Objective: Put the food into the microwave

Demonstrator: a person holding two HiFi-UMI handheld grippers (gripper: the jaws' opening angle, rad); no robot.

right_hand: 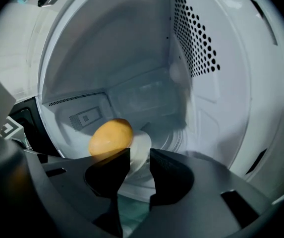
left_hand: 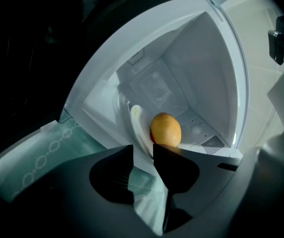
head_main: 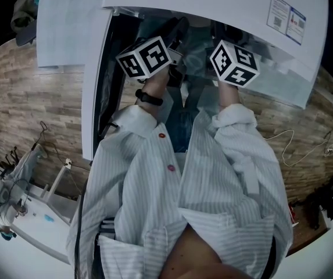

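Observation:
A yellow-orange round fruit lies on a white plate on the floor of the open white microwave. The right gripper view shows the same fruit and plate. My left gripper is at the oven's mouth, open, with the plate's rim just beyond its tips. My right gripper is also open, and the plate's edge lies ahead of its gap without being pressed. In the head view only the two marker cubes show; the jaws are hidden inside the oven.
The microwave door stands swung open on the left. A perforated vent wall is on the cavity's right side. The person's striped sleeves fill the lower head view. Below lie a wooden floor and a white cable.

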